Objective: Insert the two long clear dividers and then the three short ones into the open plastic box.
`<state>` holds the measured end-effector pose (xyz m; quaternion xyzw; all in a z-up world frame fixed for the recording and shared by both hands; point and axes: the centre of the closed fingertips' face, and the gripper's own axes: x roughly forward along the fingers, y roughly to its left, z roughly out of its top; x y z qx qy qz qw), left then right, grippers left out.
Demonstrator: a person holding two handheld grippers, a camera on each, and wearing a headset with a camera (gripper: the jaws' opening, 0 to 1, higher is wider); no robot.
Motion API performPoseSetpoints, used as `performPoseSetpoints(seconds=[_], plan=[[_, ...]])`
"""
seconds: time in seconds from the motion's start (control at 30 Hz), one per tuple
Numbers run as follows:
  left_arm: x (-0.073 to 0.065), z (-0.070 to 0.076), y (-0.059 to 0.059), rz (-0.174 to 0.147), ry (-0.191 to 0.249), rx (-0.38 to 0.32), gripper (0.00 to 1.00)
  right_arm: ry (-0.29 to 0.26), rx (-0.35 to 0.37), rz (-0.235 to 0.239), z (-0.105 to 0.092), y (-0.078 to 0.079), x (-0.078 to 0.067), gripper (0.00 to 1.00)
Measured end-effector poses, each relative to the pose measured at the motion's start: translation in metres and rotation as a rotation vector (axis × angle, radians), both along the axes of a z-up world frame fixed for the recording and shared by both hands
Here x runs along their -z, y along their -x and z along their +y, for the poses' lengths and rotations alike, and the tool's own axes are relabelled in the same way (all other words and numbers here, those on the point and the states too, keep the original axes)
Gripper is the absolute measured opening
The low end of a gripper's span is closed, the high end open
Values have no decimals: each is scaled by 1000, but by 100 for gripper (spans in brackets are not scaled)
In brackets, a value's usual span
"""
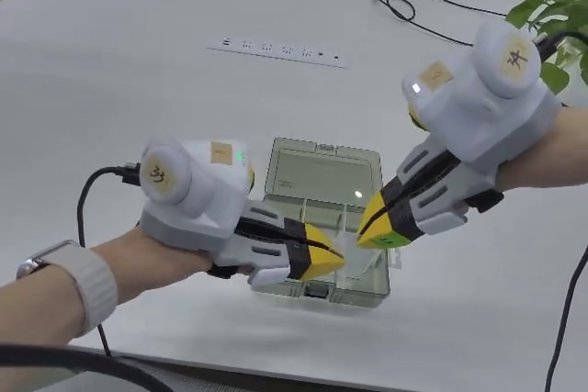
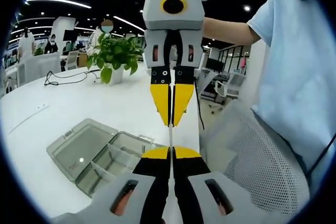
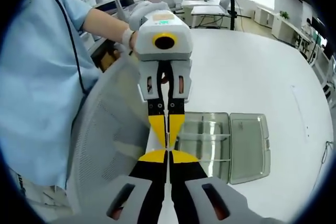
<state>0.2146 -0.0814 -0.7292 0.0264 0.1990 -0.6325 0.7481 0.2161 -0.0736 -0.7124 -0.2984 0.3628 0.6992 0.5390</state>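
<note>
pinching a clear divider (image 2: 170,136) by its ends, left claw (image 1: 333,260) and right claw (image 1: 367,232) sit fully closed just above the box (image 1: 349,295) on the counter (image 1: 165,98), where uneven lowering could bow it or miss its slots.

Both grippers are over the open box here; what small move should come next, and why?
Probably lower the clear divider straight down into the plastic box. The left gripper and right gripper each pinch an end of it just above the box, which already holds some seated dividers.
</note>
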Motion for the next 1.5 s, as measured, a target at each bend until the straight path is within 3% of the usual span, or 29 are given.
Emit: performPoseSetpoints(seconds=[0.33,0.43,0.6,1.0,1.13,1.23,1.5], plan=[[3,1,-4,25,-2,-33,1,21,0,-14,-1,-5,1,2],[6,6,-6,39,-7,-65,11,37,10,-30,-2,-11,1,2],[11,16,-12,23,-16,-130,33,83,40,-73,-9,-23,7,2],[20,48,-24,-24,-79,-248,72,183,98,-140,-27,-46,26,2],[28,63,-30,-13,-130,-324,98,207,96,-145,-29,-49,33,2],[32,74,-35,-33,-143,-355,100,224,90,-156,-30,-53,37,2],[29,84,-30,-35,-129,-392,100,241,81,-154,-30,-57,42,2]])
